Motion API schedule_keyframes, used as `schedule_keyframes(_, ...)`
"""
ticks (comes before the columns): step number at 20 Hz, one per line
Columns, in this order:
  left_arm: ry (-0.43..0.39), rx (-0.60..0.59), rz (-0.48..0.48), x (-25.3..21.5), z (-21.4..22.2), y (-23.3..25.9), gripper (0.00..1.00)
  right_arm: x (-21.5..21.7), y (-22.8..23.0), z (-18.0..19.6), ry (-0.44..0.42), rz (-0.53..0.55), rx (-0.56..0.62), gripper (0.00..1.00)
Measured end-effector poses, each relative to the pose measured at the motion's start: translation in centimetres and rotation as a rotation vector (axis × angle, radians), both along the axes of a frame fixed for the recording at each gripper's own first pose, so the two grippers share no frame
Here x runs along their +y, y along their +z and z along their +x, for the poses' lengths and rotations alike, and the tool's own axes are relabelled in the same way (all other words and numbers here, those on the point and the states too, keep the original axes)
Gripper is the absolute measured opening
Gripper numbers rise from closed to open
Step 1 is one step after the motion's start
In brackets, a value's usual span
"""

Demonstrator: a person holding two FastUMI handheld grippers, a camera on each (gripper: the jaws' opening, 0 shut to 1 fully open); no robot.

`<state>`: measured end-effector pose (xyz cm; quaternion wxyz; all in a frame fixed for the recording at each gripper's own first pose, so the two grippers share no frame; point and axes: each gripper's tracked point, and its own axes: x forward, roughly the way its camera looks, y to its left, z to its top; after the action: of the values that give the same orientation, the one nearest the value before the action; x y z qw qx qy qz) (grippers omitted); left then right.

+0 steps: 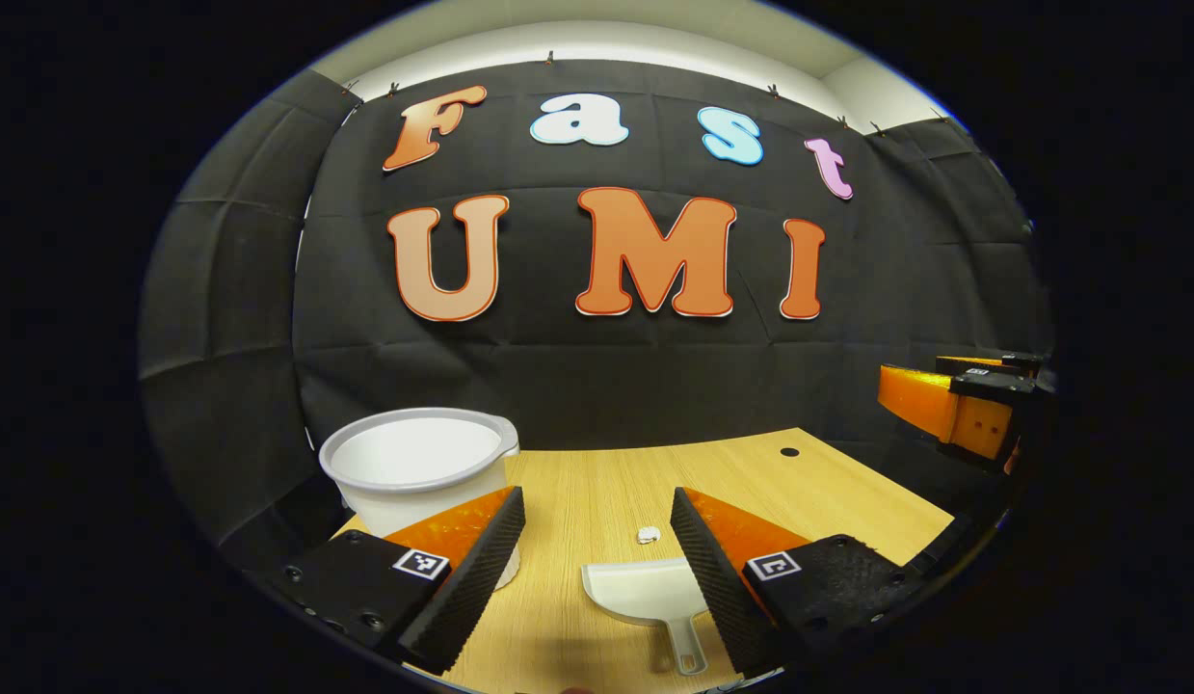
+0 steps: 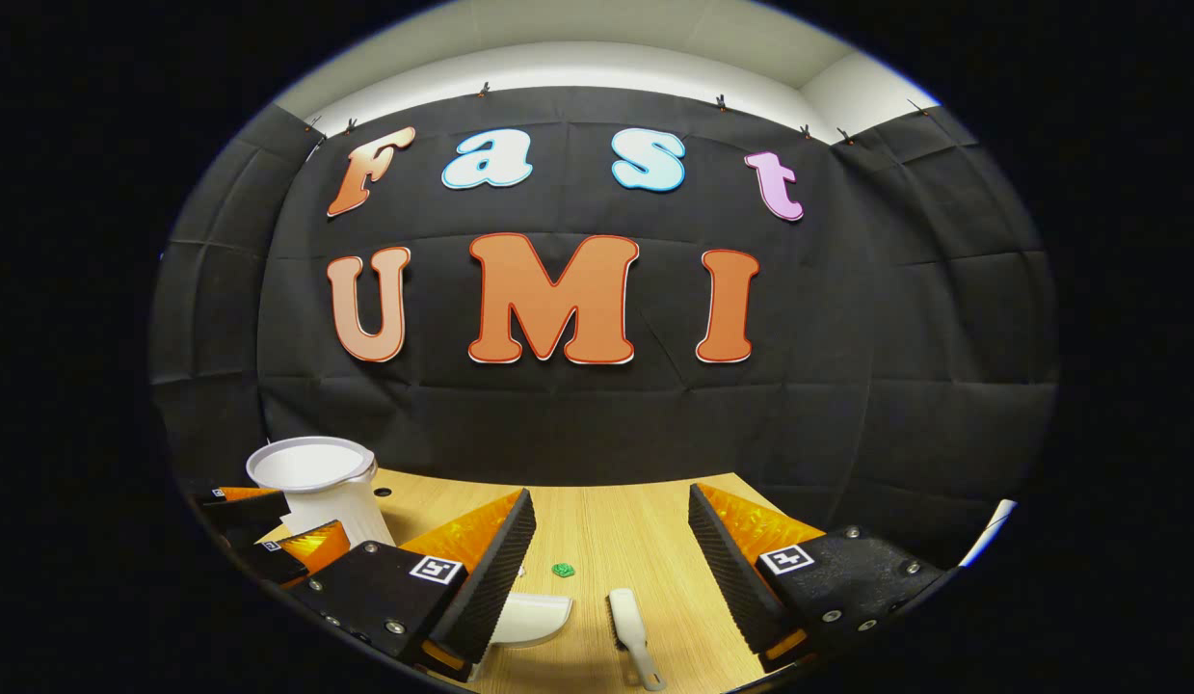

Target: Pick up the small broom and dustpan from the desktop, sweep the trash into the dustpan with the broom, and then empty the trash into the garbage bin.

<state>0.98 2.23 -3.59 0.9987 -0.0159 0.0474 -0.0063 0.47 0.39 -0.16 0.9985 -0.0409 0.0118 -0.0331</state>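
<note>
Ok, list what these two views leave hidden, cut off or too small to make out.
- Dustpan, right gripper view: its near part sits behind the right gripper's own finger.
- Bin, left gripper view: its base is covered by the left gripper's finger.
- White scrap, left gripper view: too small to identify.
- Green scrap, right gripper view: too small to identify.
- Broom, right gripper view: bristles too small to make out.

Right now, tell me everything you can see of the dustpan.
The dustpan is small, white and looks like plastic, with a shallow scoop and a short handle ending in a hanging loop. It lies flat on the wooden desk, handle pointing toward the camera, apparently empty. In the left gripper view it sits between the open fingers of the left gripper, untouched. A small pale scrap lies just beyond it.
</note>
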Motion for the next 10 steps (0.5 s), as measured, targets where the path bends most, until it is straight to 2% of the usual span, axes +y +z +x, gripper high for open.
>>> schedule_keyframes(3,-0.036,0.042,-0.003,-1.0,0.3,-1.3,0.96,-0.3,-0.5,0.1,-0.006,0.000,0.012,0.96)
schedule_keyframes(5,-0.094,0.146,-0.031,-2.6,0.8,-4.1,0.96,-0.9,-1.0,0.3,-0.015,0.003,0.024,0.96)
schedule_keyframes(8,-0.197,0.440,-0.145,-6.0,0.3,-10.7,0.96,-2.7,-1.7,0.5,-0.035,0.012,0.038,0.96)
schedule_keyframes(9,-0.207,0.545,-0.156,-6.9,0.2,-13.8,0.96,-3.7,-2.0,0.4,-0.047,0.013,0.043,0.96)
schedule_keyframes(10,-0.200,0.648,-0.124,-6.8,-0.1,-16.1,0.97,-4.7,-2.3,0.4,-0.061,0.017,0.050,0.96)
